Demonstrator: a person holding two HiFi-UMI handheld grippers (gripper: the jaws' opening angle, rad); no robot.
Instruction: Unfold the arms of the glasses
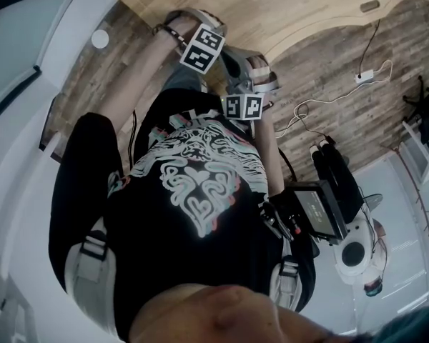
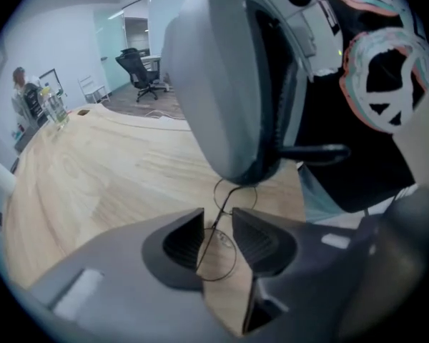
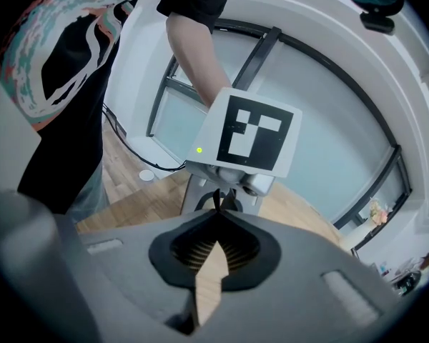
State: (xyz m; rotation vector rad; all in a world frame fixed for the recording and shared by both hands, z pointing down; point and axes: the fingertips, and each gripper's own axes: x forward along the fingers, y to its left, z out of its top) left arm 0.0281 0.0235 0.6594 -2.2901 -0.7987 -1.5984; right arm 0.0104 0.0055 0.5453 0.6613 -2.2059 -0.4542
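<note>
Thin round wire-rimmed glasses hang over the light wooden table. My left gripper is open, and one thin arm of the glasses runs down through the gap without either pad pressing on it. Just beyond it, my right gripper has its tips closed together on a thin dark piece of the frame. In the left gripper view, the right gripper's grey body looms above the glasses. In the head view only the marker cubes of the left gripper and the right gripper show, and the glasses are hidden.
A black office chair stands beyond the table's far side. Bottles sit at the table's far left corner, with a person behind them. Cables and a power strip lie on the dark wood floor.
</note>
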